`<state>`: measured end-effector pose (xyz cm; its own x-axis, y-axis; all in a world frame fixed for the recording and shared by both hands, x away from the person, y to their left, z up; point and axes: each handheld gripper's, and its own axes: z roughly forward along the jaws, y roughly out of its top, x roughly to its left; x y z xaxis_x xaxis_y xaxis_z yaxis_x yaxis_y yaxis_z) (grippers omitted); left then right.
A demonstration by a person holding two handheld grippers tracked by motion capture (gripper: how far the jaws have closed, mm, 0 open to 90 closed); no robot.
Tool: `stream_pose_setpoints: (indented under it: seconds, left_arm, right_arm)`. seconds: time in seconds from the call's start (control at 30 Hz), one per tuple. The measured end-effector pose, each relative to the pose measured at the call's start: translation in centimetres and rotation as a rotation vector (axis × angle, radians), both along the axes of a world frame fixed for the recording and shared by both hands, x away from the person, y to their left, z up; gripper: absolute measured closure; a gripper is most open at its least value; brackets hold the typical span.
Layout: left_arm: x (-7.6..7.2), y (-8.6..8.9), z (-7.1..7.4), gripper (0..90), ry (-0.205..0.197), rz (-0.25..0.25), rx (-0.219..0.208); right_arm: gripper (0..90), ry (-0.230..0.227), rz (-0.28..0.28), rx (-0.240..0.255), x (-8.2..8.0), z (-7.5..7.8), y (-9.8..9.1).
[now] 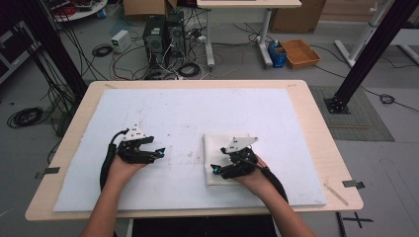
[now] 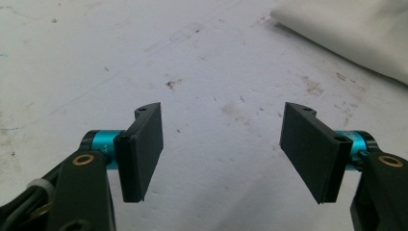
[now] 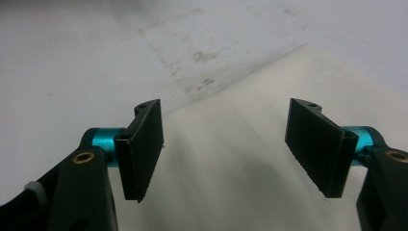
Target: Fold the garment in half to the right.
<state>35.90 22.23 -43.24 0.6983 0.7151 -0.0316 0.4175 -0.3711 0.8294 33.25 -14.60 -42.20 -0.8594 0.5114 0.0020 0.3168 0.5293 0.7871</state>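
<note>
Fingers (image 3: pixel 142 149) of the right gripper (image 1: pixel 216 169) spread, empty, over the folded white cloth (image 1: pixel 217 148) at table centre's 4 o'clock, left gripper (image 1: pixel 159 153) also agape at 8; cloth looks soft, light, limp — pinch an edge.

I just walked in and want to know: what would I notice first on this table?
You would first see two black grippers held in a person's hands over a big white mat. The right gripper hovers over a folded white cloth near the middle, jaws wide apart with nothing pinched. The left gripper sits over bare, smudged mat at the left, also open.
</note>
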Motion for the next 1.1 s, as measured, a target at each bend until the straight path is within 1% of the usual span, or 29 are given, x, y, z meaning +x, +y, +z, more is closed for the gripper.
stream_pose_setpoints:
  seconds: [0.07, 0.17, 0.23, 0.3, 0.4, 0.43, 0.47, 0.57, 0.77, 0.87, 0.93, 1.0, 1.1]
  left_arm:
    - [0.0, 0.1, 0.0, 31.5, -0.004, 0.002, -0.011]
    - [0.1, 0.4, 0.1, 31.4, -0.003, 0.005, -0.027]
    - [0.2, 0.5, 0.2, 30.8, 0.002, 0.002, -0.023]
    - [0.2, 0.6, 0.5, 30.2, -0.001, -0.004, -0.015]
    - [0.2, 0.7, 0.7, 29.9, -0.005, -0.017, -0.017]
    - [0.2, 0.7, 0.7, 29.6, -0.004, -0.017, -0.025]
    - [0.3, 0.7, 0.8, 29.3, -0.005, -0.023, -0.020]
    - [0.3, 0.6, 0.9, 28.2, -0.007, -0.033, -0.041]
    - [0.2, 0.4, 0.8, 24.4, 0.001, -0.070, -0.060]
    - [0.1, 0.4, 0.9, 23.2, -0.001, -0.078, -0.083]
    - [0.1, 0.6, 0.9, 21.7, -0.001, -0.091, -0.113]
    - [0.1, 0.7, 1.0, 20.8, -0.002, -0.099, -0.134]
    - [0.1, 0.7, 0.9, 19.8, 0.001, -0.117, -0.150]
  right_arm:
    - [27.5, -0.016, -0.021, 0.030, 0.3, 0.7, -0.9]
    - [25.5, -0.021, -0.055, 0.081, 1.0, 1.5, -2.6]
    - [23.1, -0.031, -0.087, 0.103, 1.5, 1.8, -3.8]
    - [22.3, -0.034, -0.116, 0.114, 1.9, 2.0, -5.0]
    - [21.9, -0.038, -0.151, 0.126, 2.6, 2.0, -6.7]
    - [21.9, -0.037, -0.163, 0.132, 2.7, 2.0, -7.2]
    - [21.8, -0.034, -0.173, 0.136, 2.9, 1.9, -7.7]
    - [21.5, -0.034, -0.205, 0.150, 3.4, 1.7, -9.0]
    - [21.1, -0.020, -0.245, 0.170, 4.1, 1.4, -10.5]
    - [20.8, -0.015, -0.254, 0.166, 4.5, 1.1, -10.9]
    - [20.5, -0.008, -0.257, 0.154, 4.6, 0.8, -11.0]
    - [20.5, -0.005, -0.261, 0.152, 4.7, 0.6, -11.0]
    - [20.5, -0.001, -0.262, 0.146, 4.7, 0.4, -11.2]
